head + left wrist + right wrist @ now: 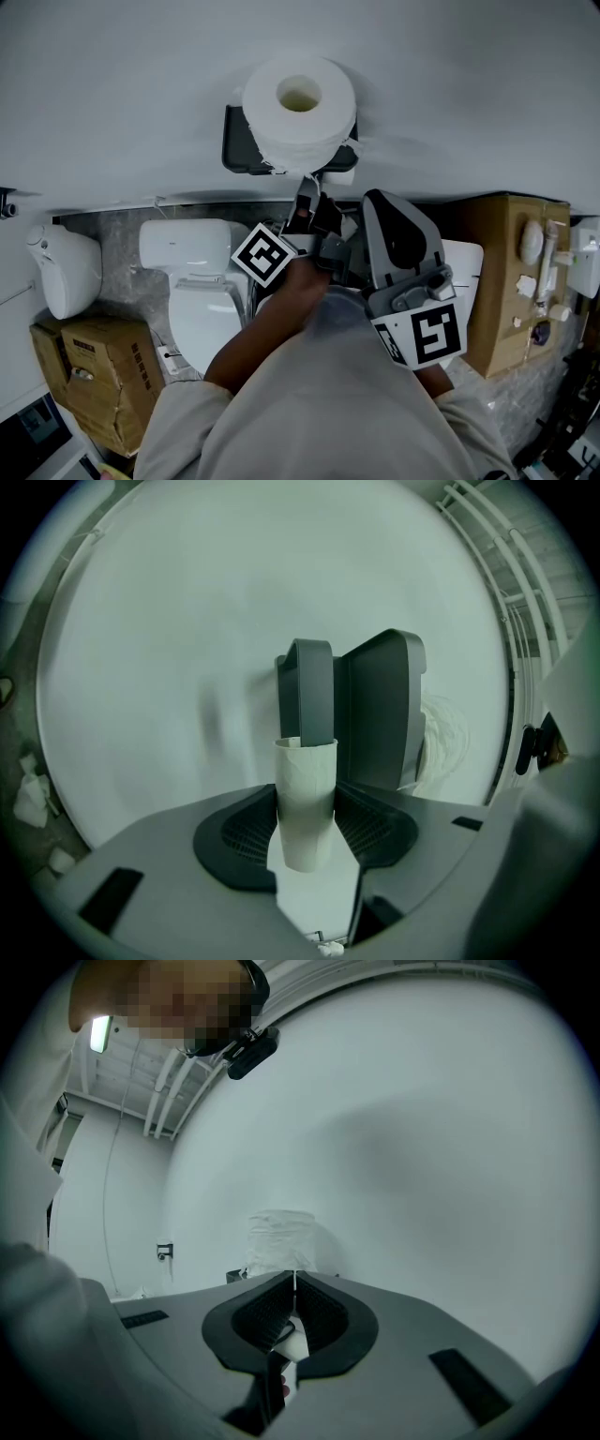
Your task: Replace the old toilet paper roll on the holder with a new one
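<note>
The old roll is down to an empty cardboard tube [307, 822], standing upright between the jaws of the left hand-held gripper [307, 794], whose ribbed pads press on its two sides. It looks very light, thin-walled and easy to crush. A gentle squeeze across its middle, as here, should carry it; a harder one would flatten it. Just beyond the jaw tips stands the dark holder [380, 714]. I cannot tell whether its upright arm reaches into the top of the tube or only stands behind it.

The new roll [300, 103] sits on top of the holder, ahead of and above both hand-held grippers. It is full, soft and bulky, heavier than the tube yet light enough. Its outer layers would dent and its loose end could unwind, so a grip through the centre hole or across the full width seems safer than pinching the outer wraps.

The right hand-held gripper [293, 1283] has its jaws pressed together. A white scrap shows in the slot behind its pads, and I cannot say what it is.

Only the left gripper view shows the tube; in the head view it is hidden behind the gripper. The head view alone shows the new roll's open core from above and the toilet [192, 272] below the left hand-held gripper. The right gripper view shows the new roll side-on, straight ahead.
</note>
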`<state>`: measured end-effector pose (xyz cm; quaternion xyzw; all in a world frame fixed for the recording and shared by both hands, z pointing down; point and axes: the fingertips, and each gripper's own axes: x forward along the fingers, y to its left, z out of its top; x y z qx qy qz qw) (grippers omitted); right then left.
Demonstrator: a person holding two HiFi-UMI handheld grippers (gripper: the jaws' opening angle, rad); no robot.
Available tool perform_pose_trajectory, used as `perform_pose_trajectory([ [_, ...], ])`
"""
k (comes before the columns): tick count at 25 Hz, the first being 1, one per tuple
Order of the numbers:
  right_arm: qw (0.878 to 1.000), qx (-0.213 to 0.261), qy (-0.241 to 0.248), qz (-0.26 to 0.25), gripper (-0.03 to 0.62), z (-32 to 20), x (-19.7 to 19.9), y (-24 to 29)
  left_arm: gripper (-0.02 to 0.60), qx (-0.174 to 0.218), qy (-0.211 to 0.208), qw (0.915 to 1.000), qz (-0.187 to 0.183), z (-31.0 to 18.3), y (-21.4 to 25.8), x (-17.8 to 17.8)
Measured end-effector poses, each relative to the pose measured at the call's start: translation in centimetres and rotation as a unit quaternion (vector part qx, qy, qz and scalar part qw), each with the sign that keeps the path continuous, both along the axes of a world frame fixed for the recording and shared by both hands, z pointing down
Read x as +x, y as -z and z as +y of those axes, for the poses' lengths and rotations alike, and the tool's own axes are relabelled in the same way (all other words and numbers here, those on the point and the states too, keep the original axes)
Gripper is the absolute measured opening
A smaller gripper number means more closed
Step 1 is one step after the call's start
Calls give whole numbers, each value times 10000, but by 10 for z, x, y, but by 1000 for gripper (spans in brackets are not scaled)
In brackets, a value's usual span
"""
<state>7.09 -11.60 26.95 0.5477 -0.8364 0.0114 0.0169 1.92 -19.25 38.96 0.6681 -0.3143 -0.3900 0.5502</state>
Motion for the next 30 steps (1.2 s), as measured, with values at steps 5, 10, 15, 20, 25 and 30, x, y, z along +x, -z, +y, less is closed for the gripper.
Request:
perform_pose_trajectory([
  [5, 10000, 14, -75, -25, 18, 4, 11, 0, 199, 55, -145, 9999, -29, 2, 3, 16],
  [10, 9998, 29, -179, -19, 18, 9, 21, 1, 199, 60, -369, 9993, -35, 8, 5, 35],
  [15, 9995, -26, -317, -20, 18, 12, 33, -3, 199, 56, -578, 9983, -57, 13, 4, 52],
  [20, 9989, -45, -465, -48, 18, 14, 43, -4, 199, 74, -800, 9967, -102, 16, 3, 68],
  [25, 9983, -65, -580, -90, 18, 17, 53, -6, 198, 103, -1084, 9940, -133, 21, 2, 85],
  [30, 9975, -73, -694, -109, 18, 18, 62, -5, 199, 61, -1350, 9907, -133, 25, -1, 102],
])
